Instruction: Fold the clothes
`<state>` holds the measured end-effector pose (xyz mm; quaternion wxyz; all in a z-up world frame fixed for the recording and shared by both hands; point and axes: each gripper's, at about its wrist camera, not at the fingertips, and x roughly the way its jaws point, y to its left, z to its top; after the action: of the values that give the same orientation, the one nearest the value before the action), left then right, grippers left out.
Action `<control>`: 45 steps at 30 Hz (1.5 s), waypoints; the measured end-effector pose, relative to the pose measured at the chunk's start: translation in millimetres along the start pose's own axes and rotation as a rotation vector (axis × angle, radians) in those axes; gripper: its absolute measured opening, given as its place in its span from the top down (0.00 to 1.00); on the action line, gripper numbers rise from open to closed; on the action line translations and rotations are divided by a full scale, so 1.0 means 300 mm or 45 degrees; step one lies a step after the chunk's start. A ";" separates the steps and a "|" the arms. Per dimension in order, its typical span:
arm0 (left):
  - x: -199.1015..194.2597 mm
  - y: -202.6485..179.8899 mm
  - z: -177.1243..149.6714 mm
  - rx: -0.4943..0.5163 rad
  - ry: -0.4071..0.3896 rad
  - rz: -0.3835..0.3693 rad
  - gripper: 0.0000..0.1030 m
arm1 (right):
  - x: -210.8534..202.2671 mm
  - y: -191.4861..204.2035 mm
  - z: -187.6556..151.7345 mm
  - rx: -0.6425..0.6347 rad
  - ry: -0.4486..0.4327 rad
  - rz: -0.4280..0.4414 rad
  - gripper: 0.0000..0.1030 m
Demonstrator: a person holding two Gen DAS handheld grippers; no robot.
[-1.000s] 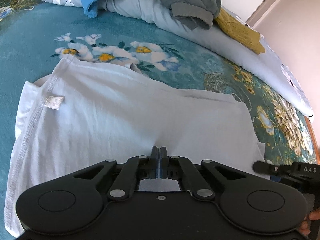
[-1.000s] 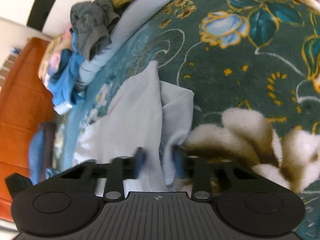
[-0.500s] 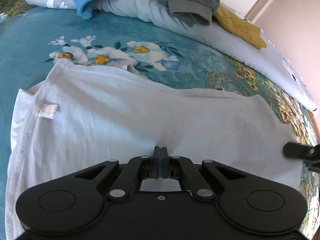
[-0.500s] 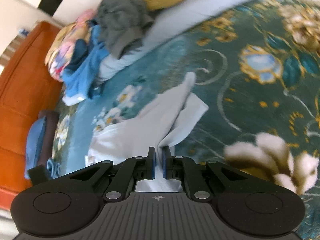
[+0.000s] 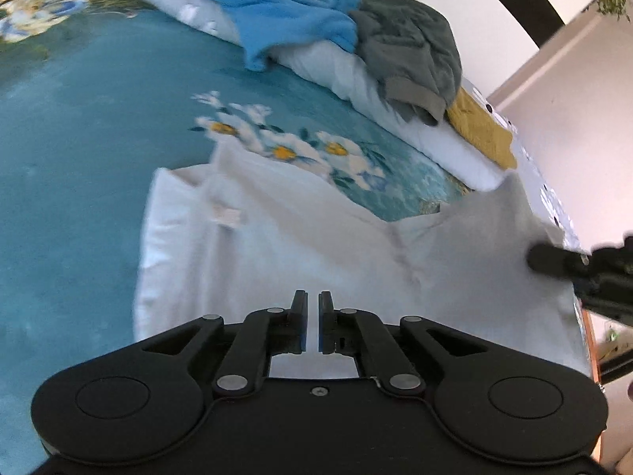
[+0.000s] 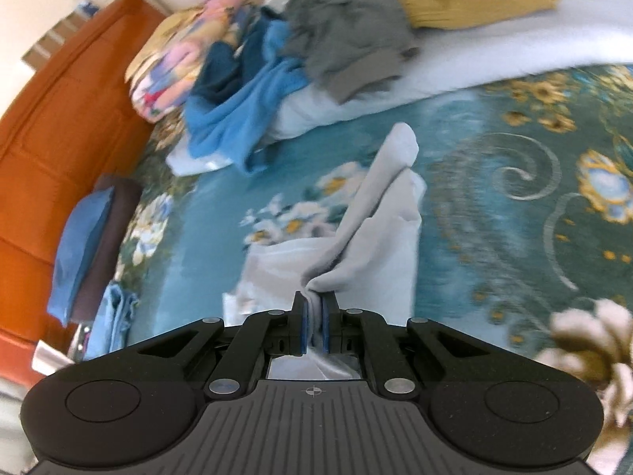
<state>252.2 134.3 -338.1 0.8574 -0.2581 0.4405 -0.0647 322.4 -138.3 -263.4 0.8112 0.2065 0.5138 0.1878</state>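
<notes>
A white garment [image 5: 316,245] lies spread on the teal floral bedspread [image 5: 79,158], with a small label showing near its left hem. My left gripper [image 5: 312,297] is shut on the garment's near edge, and a thin strip of cloth shows between the pads. In the right wrist view the same garment [image 6: 379,237] hangs bunched from my right gripper [image 6: 314,297], which is shut on a fold of it. The garment's right side is lifted off the bed. A black part of the right gripper [image 5: 593,273] shows at the right edge of the left wrist view.
Along the far side lies a pale folded quilt [image 5: 395,91] carrying a blue fleece [image 5: 285,16], a grey garment [image 5: 411,43] and a mustard knit [image 5: 482,134]. An orange headboard [image 6: 59,118] stands at the left, with folded blue and brown items [image 6: 91,245] before it.
My right gripper has shut on the garment's right edge and risen with it. The left gripper has moved up and back, still gripping, and the cloth's right side has lifted off the bed.
</notes>
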 end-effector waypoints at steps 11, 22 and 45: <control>-0.166 0.186 -0.019 -0.091 -0.061 -0.021 0.99 | 0.346 0.320 -0.044 -0.098 0.197 -0.028 0.98; -0.225 0.250 -0.071 -0.224 -0.047 -0.076 0.87 | 0.388 0.434 -0.052 -0.309 0.224 -0.115 0.97; -0.084 0.143 -0.184 -0.203 0.141 -0.109 0.67 | 0.663 0.366 0.066 -0.360 0.343 -0.432 0.61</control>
<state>188.5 158.2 -367.9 0.8050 -0.3400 0.4796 -0.0804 410.0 54.2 -348.2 0.7762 -0.0250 0.6131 0.1447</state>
